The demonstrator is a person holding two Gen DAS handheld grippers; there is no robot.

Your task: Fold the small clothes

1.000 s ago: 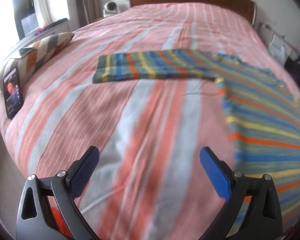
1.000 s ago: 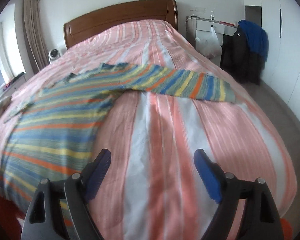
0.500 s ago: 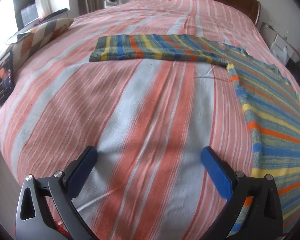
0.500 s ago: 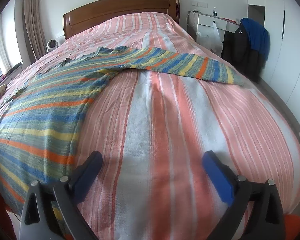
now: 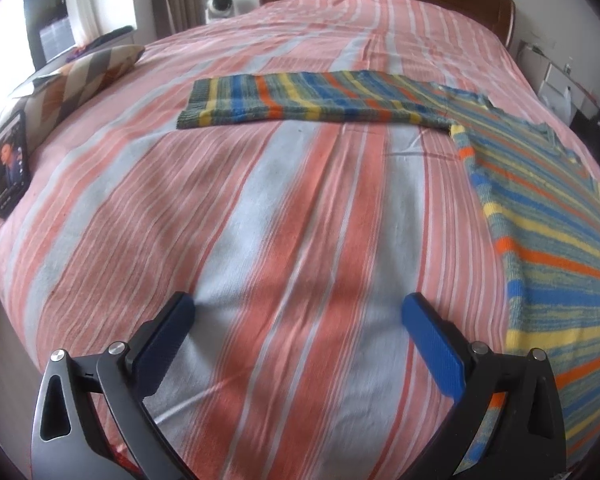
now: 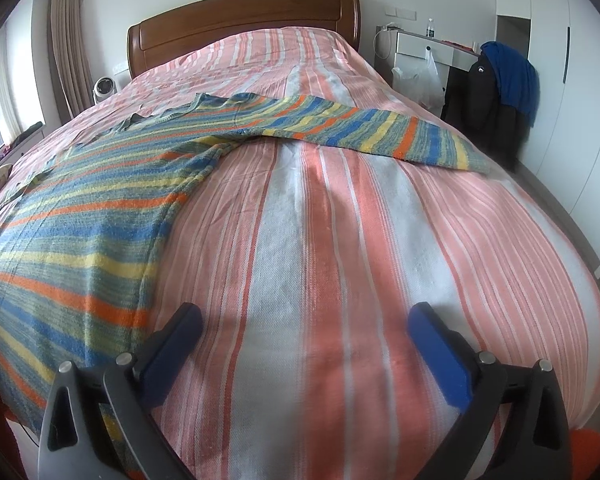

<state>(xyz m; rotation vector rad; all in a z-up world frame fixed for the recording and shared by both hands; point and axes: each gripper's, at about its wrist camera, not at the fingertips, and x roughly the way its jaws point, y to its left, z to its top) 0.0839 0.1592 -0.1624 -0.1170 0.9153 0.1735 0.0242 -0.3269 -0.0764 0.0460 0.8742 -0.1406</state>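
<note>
Fingers (image 5: pixel 172 336) spread, empty | both grippers tilted down over bedspread (image 5: pixel 300 220) (sweater (image 6: pixel 80 216) seemingly untouched)

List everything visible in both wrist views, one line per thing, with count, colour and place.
Striped knit sweater: one, blue, yellow, orange and grey-green; spread flat on the bed, both sleeves stretched out sideways.
Striped bedspread: one, salmon pink, pale grey and white; covers the bed.
Wooden headboard: one, brown; far end of the bed.
Diamond-patterned cushion: one, brown, grey and cream; bed's edge by the window.
Smartphone: one, black, screen lit; propped against the cushion.
Small round fan: one, white; beside the headboard.
Dark jacket with blue garment: one each; draped by the white desk.
Plastic bag: one, clear; hanging at the desk.
Left gripper: one, black with blue pads; open over bare bedspread.
Right gripper: one, same; open, holding nothing.
</note>
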